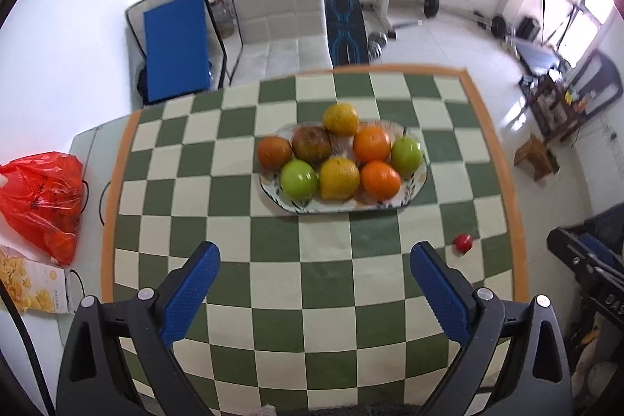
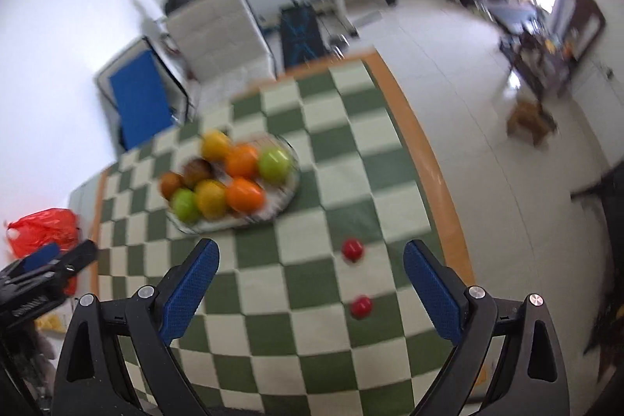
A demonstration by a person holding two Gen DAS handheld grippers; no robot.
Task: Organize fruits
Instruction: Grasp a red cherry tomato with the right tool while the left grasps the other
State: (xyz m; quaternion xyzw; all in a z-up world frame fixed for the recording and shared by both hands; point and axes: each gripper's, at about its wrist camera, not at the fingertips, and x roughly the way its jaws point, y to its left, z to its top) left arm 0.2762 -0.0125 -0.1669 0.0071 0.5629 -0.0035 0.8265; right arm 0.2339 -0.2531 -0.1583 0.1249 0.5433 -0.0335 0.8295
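**A:** Why are you holding both grippers so high and far back from the fruit?

**B:** From there you see the whole layout. In the left wrist view the oval plate (image 1: 416,195) sits at the centre of the frame on the checked tablecloth (image 1: 234,221), packed with eight pieces: oranges, green apples, yellow citrus and two darker fruits. Your left gripper (image 1: 314,275) is spread wide at the bottom of the frame with nothing between its blue pads.

**A:** And the right one?

**B:** The right gripper (image 2: 310,271) is also wide and empty. Look between its fingers: two small red fruits, one (image 2: 353,249) in the lower middle of the right wrist view, the other (image 2: 360,307) just below it, both lying loose on the cloth, well apart from the plate at centre left. That view is blurred, so I cannot tell what kind they are.

**A:** So those are what's left?

**B:** I'd judge so. Your right hand is lined up for them, and the nearer one looks like your next pick.
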